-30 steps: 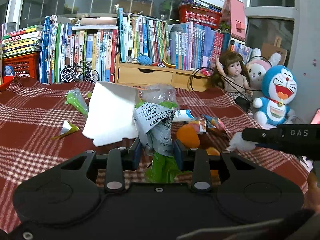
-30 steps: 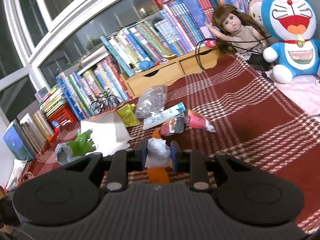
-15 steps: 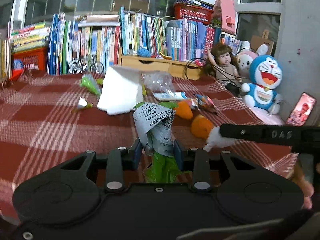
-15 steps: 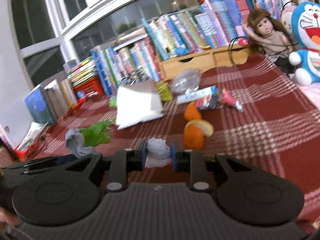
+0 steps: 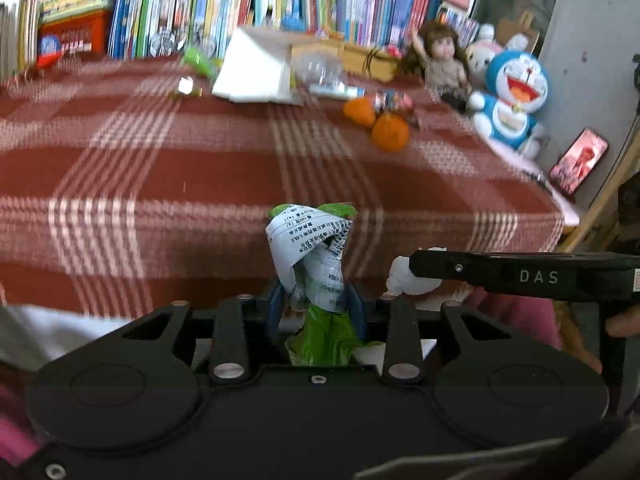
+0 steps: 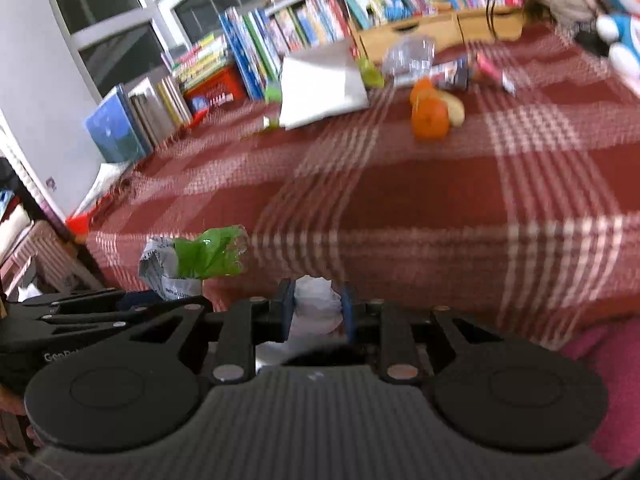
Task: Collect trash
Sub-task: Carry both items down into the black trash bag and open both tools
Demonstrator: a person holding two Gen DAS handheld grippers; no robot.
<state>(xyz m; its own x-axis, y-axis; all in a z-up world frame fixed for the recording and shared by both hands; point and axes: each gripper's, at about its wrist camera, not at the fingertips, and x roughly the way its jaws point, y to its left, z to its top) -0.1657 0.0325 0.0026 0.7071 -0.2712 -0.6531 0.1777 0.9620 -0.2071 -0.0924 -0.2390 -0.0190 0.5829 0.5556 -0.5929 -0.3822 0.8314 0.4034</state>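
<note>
A red-and-white plaid tablecloth covers the table, with a long row of upright books along its far edge. At the far right sit a blue cat plush and a doll. Far centre lies a white folded sheet, with a clear plastic bag and two orange peel pieces to its right. Near the table's front edge, the left gripper is clamped on a green-and-white printed wrapper. Just to its right, the right gripper is pinched tight on a crumpled white tissue
</note>
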